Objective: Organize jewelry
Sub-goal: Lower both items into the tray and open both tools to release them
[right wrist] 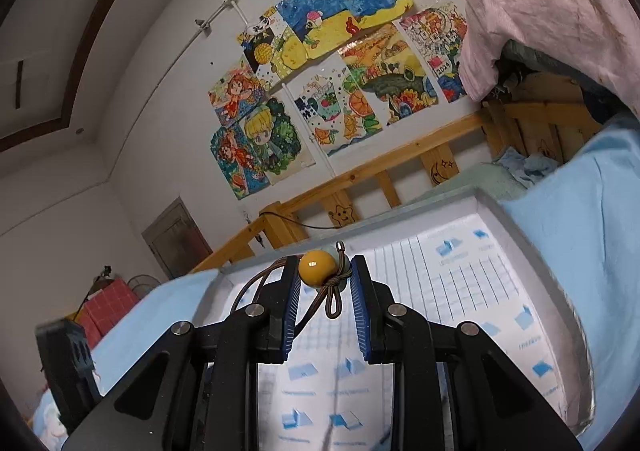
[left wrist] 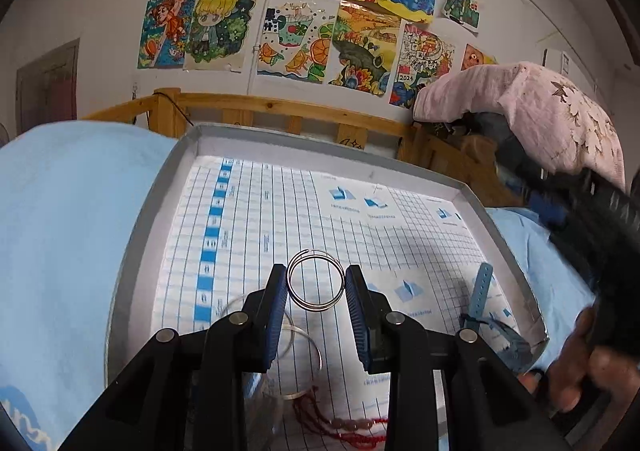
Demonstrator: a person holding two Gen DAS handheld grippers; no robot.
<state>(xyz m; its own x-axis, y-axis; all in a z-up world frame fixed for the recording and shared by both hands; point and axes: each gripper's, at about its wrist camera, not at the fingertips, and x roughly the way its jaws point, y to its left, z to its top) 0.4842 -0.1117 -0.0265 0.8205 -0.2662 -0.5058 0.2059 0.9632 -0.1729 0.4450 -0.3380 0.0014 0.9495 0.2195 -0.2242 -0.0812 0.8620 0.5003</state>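
In the left wrist view my left gripper (left wrist: 316, 279) is shut on a thin silver wire bangle (left wrist: 316, 278), held between both blue pads above the shallow grey tray (left wrist: 192, 147) lined with blue grid paper. Below it in the tray lie another silver bangle (left wrist: 306, 367), a red bead string bracelet (left wrist: 344, 425) and a blue strap (left wrist: 480, 291). In the right wrist view my right gripper (right wrist: 325, 271) is shut on a yellow bead (right wrist: 317, 267) strung on a brown cord (right wrist: 256, 283), held over the tray (right wrist: 476, 207).
The tray rests on a light blue bedsheet (left wrist: 68, 231). A wooden bed rail (left wrist: 280, 111) runs behind it, with a pink quilt pile (left wrist: 532, 107) at the right. The right hand and its black tool (left wrist: 592, 251) reach in over the tray's right edge.
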